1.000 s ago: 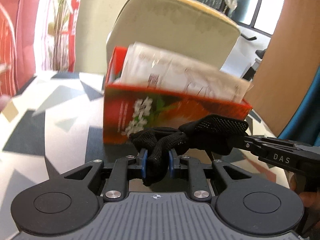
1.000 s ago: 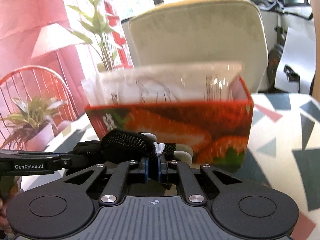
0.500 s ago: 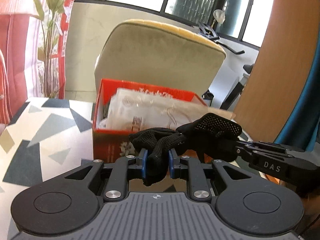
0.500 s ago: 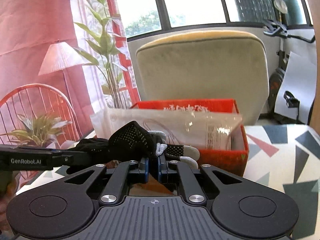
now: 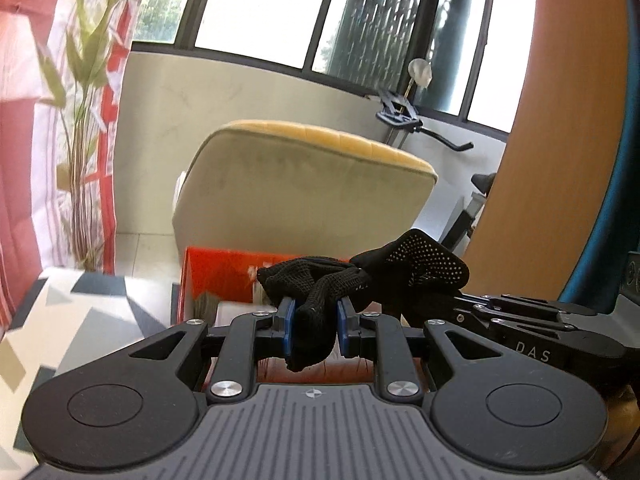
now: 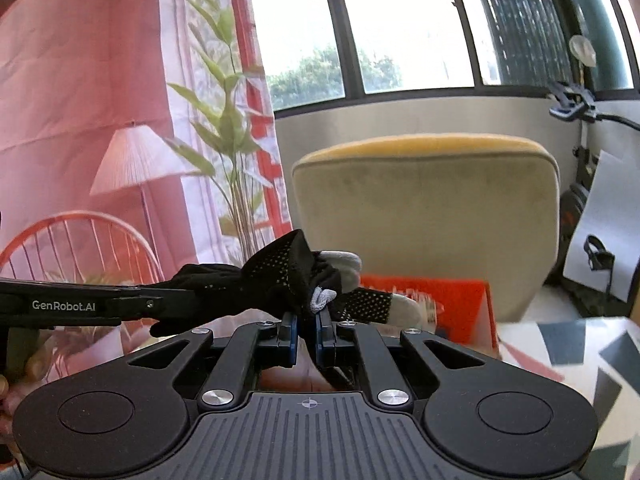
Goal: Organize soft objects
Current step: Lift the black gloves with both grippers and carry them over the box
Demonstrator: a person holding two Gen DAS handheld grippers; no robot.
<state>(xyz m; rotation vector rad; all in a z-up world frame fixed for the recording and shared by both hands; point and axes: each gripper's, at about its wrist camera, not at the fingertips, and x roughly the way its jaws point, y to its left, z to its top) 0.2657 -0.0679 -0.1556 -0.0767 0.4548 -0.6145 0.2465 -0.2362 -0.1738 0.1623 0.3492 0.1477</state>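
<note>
Grippers left [image 5: 313, 330] and right [image 6: 305, 334] pinch black glove [image 5: 384, 276].

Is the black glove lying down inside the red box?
No, the black glove hangs in the air, pinched by the left hand-held gripper, above the red box.

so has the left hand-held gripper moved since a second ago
Yes. The left hand-held gripper, shut on the black glove, has risen and tilted upward: the red box has sunk low in its view, and the cushioned chair sits lower too.
</note>
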